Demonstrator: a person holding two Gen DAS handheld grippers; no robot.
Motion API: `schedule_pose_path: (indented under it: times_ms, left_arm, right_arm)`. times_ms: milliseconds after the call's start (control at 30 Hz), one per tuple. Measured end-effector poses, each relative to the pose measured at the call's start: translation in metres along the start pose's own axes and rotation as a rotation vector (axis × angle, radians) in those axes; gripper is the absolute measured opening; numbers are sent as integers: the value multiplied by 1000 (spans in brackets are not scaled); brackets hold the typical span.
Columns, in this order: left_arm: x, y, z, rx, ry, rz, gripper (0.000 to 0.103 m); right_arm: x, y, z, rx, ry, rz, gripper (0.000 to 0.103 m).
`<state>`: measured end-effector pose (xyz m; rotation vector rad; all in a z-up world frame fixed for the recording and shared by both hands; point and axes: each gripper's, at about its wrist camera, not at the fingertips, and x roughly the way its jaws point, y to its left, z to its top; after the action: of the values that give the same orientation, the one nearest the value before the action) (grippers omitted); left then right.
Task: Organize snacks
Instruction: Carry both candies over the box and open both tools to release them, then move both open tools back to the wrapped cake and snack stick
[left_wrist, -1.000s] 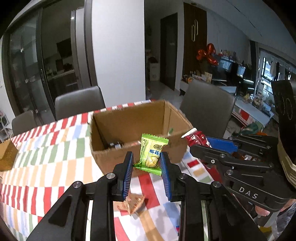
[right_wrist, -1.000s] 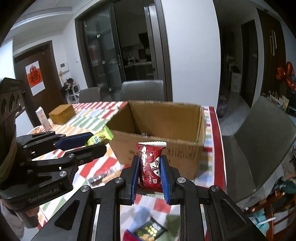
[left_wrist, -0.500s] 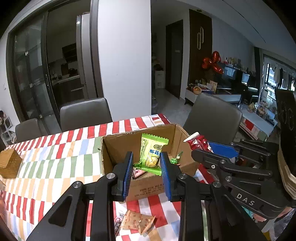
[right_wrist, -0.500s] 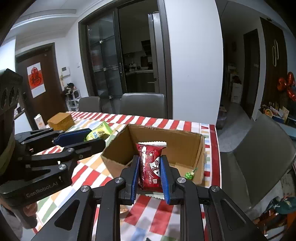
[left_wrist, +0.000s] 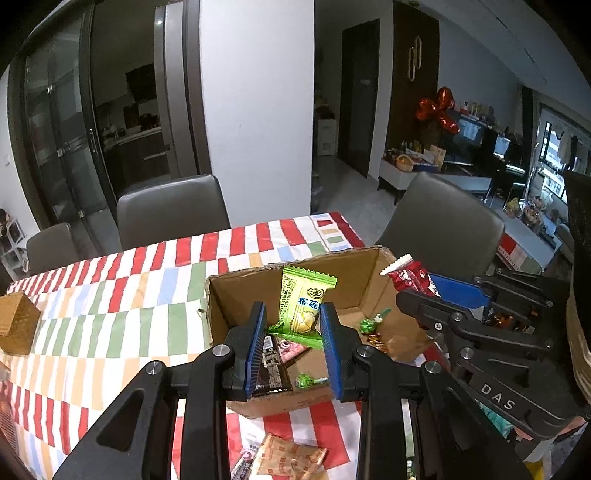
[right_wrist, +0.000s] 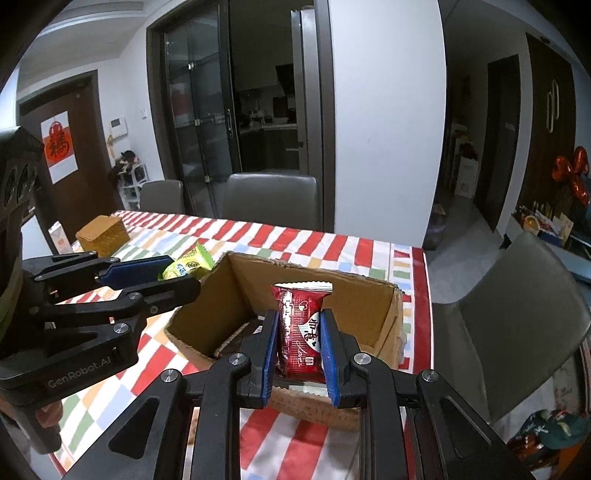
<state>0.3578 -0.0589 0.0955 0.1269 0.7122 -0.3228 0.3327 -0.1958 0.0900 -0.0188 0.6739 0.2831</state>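
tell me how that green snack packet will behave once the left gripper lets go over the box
The green snack packet looks light and thin, so it would likely flutter rather than drop straight. Its crimped film seems floppy, held upright only by the left hand-held gripper. It should land softly in the cardboard box.

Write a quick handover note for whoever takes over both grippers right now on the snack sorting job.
Left gripper: shut on the green snack packet, held over the cardboard box.
Right gripper: shut on the red snack packet, also above the box.
Done: several candies and a dark wrapped bar already lie in the box.
Left: release both packets into the box, then collect the orange-brown packet on the striped tablecloth in front of the box.
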Motion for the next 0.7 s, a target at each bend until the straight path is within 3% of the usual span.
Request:
schedule_pose_path:
  times_ms: [200,267,333,400,700]
  left_arm:
    - [15,2,7,12,22,19,31]
    - [16,3,7,12,23,44,41]
    - [14,7,6,-4,21,44,50]
    - [12,10,4,-6,20,51,50]
    - [-18,19,-12,-7,-9,76,57]
  right_arm:
    - [14,-6,3,9,27,-12,23]
    - [17,-6,4,6,27,-27,24]
    - [17,-6,3,8,27,-45,40]
    - [15,-6,2,13,21,-59,45]
    - [-5,14,-3,-28,-13,-34,45]
